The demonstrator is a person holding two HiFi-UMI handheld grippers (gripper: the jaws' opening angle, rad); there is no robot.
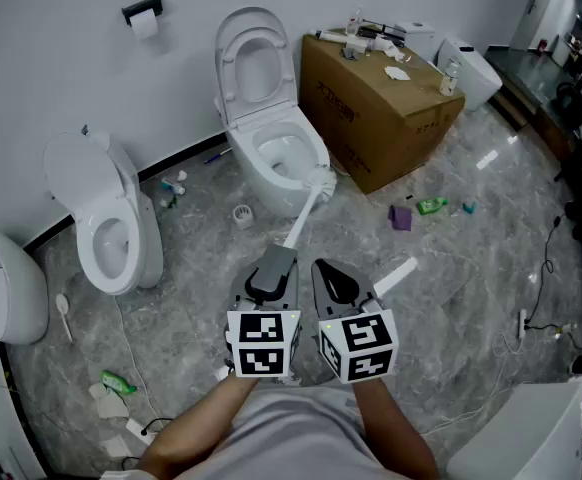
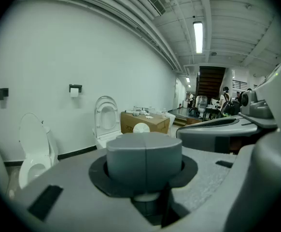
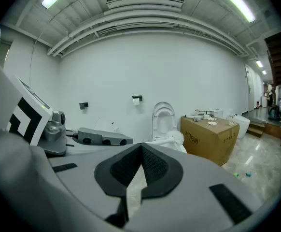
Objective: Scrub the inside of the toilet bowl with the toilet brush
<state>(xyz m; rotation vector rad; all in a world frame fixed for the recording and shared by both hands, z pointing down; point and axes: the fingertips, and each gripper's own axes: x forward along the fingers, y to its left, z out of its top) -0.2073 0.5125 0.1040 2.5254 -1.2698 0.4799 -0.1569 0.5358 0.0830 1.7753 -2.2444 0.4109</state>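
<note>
A white toilet (image 1: 271, 148) with its lid and seat up stands against the back wall. The toilet brush (image 1: 304, 208) has a white shaft and a grey handle end. Its white head (image 1: 321, 181) sits at the bowl's front right rim. My left gripper (image 1: 271, 268) is shut on the grey handle end (image 2: 144, 161). In the left gripper view the brush head (image 2: 141, 128) shows just over that handle end, with the toilet (image 2: 105, 120) behind. My right gripper (image 1: 333, 280) hangs beside the left one, shut with nothing in it (image 3: 140, 151). The right gripper view also shows the brush head (image 3: 176, 139) by the toilet (image 3: 163, 120).
A big cardboard box (image 1: 381, 108) with small items on top stands right of the toilet. A second open toilet (image 1: 111, 223) and another white fixture (image 1: 6, 288) stand at the left. A purple item (image 1: 400, 218), a green bottle (image 1: 431, 206) and cables litter the marble floor.
</note>
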